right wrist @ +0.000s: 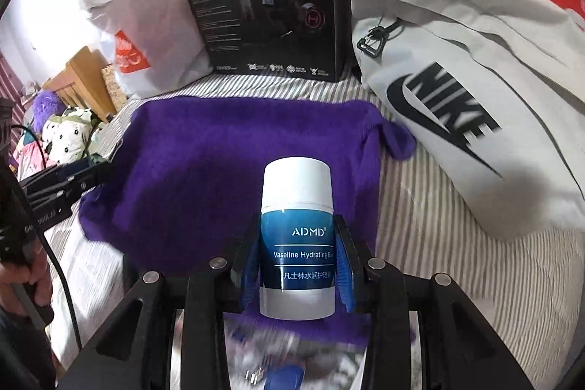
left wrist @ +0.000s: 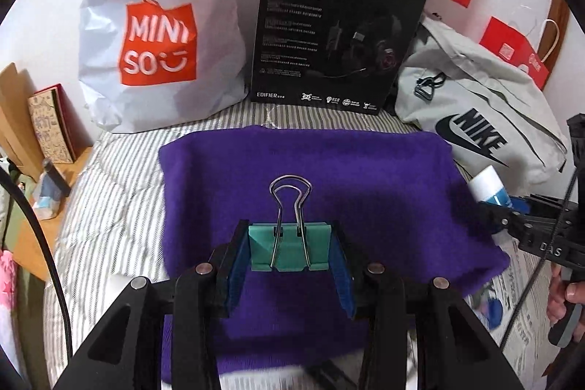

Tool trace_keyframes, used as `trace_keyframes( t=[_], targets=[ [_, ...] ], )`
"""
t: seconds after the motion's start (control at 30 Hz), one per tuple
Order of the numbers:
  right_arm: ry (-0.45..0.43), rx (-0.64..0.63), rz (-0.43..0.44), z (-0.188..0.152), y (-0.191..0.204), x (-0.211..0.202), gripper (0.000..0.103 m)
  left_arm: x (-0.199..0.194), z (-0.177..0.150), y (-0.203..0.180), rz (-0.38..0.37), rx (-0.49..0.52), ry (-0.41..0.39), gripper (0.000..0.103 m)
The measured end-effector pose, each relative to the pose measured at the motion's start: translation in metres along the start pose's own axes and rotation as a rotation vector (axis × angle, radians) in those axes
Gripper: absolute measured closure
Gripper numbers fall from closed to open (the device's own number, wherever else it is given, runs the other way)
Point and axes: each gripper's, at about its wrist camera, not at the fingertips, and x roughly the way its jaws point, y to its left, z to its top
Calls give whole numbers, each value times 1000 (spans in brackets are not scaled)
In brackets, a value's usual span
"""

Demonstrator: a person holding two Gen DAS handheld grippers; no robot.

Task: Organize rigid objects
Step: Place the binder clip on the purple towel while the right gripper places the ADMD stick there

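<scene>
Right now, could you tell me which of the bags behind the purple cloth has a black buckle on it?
The grey Nike bag, lying right of the black headset box; its buckle hangs near the top. The white Miniso bag has none visible.

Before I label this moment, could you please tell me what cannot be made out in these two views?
- Left wrist view: the binder clip ends are covered by the left tongs pads; the Vaseline balm bottle is mostly hidden behind the right tongs.
- Right wrist view: the label's right end wraps round the bottle; what lies below the purple towel is motion-blurred.
- Both views: fine print on the headset box is too small.
</scene>
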Motion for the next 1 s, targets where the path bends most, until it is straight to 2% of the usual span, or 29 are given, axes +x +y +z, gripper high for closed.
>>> trace_keyframes(
  t=[0.2, 0.43, 0.57, 0.77, 0.87, 0.9, 0.93, 0.97, 1.0],
  targets=[
    [42, -24, -23, 28, 0, 46, 67, 40, 17, 2, -3, -4, 38, 64],
    [109, -46, -50, 40, 3, 87, 67, 79, 28, 7, 13, 0, 100, 64],
    [117, -73, -72, 40, 6, 91, 67, 91, 27, 4, 33, 25, 141, 64],
    [121, -88, -79, 41, 8, 93, 67, 95, 28, -3, 59, 66, 163, 64],
    [120, -92, -69, 41, 7, 93, 66, 98, 29, -5, 62, 81, 164, 59],
    [120, -95, -63, 41, 7, 93, 65, 98, 29, -6, 58, 85, 163, 57],
    [121, -97, -57, 41, 7, 94, 57, 98, 28, -6, 47, 88, 167, 49],
    [126, -101, -43, 38, 8, 92, 44, 97, 27, -7, 38, 82, 174, 42],
    [134, -107, -40, 35, 9, 91, 38, 96, 27, -6, 34, 75, 177, 40]
  ],
)
